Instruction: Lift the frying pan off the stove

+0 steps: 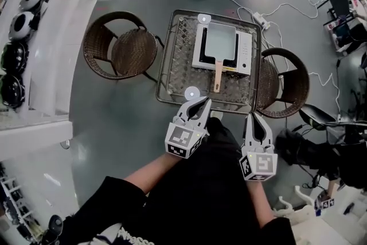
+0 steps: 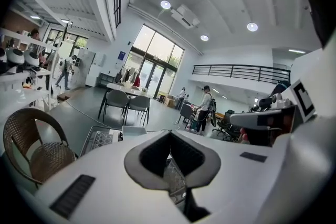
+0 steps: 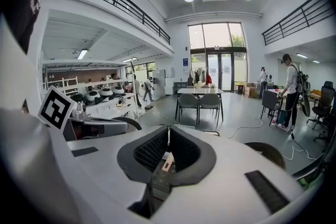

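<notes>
A square grey frying pan (image 1: pixel 218 42) with a wooden handle (image 1: pixel 218 76) sits on a white portable stove (image 1: pixel 245 54), on a small wicker-framed table (image 1: pixel 172 69). The handle points toward me. My left gripper (image 1: pixel 200 102) hangs over the table's near edge, left of the handle, its jaws together with nothing in them. My right gripper (image 1: pixel 253 117) is just short of the near right corner, also closed and empty. In the right gripper view the handle (image 3: pixel 167 163) shows through the gap behind the closed jaws. The left gripper view shows the table (image 2: pixel 100 139) ahead.
Brown wicker chairs stand left (image 1: pixel 120 46) and right (image 1: pixel 287 83) of the table. Two white discs (image 1: pixel 192 93) (image 1: pixel 205 18) lie on the tabletop. A white shelf unit (image 1: pixel 34 3) with helmets runs along the left. A cable and power strip (image 1: pixel 261 20) lie on the floor behind.
</notes>
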A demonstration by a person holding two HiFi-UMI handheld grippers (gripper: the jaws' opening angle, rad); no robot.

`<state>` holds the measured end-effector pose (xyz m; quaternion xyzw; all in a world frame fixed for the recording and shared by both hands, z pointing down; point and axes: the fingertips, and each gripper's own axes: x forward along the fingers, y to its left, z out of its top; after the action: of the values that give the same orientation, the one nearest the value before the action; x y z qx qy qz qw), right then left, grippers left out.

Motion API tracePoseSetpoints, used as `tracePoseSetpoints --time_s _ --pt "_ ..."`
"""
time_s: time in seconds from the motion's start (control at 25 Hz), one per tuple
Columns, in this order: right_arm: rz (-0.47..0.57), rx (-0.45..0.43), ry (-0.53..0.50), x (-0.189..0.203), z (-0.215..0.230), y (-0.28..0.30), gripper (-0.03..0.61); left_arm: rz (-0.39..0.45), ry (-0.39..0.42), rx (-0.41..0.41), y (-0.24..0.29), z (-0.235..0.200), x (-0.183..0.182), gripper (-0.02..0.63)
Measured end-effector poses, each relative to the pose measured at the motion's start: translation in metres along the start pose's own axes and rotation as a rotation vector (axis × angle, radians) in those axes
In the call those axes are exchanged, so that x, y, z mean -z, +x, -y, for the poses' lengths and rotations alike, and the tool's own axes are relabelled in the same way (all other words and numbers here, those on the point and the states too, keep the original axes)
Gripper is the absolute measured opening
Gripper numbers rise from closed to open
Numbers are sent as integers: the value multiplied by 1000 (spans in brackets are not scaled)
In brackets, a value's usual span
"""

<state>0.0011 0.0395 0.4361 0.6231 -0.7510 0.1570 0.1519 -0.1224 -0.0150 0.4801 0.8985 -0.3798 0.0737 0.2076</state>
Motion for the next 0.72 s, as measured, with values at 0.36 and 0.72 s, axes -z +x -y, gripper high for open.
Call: tracePoseSetpoints --time_s 0.36,0.72 --pt "13 -50 1 -1 -4 15 32 -48 -12 -31 18 -11 21 8" --pt "29 -51 30 -11 28 30 32 -165 -113 -53 65 -32 49 8"
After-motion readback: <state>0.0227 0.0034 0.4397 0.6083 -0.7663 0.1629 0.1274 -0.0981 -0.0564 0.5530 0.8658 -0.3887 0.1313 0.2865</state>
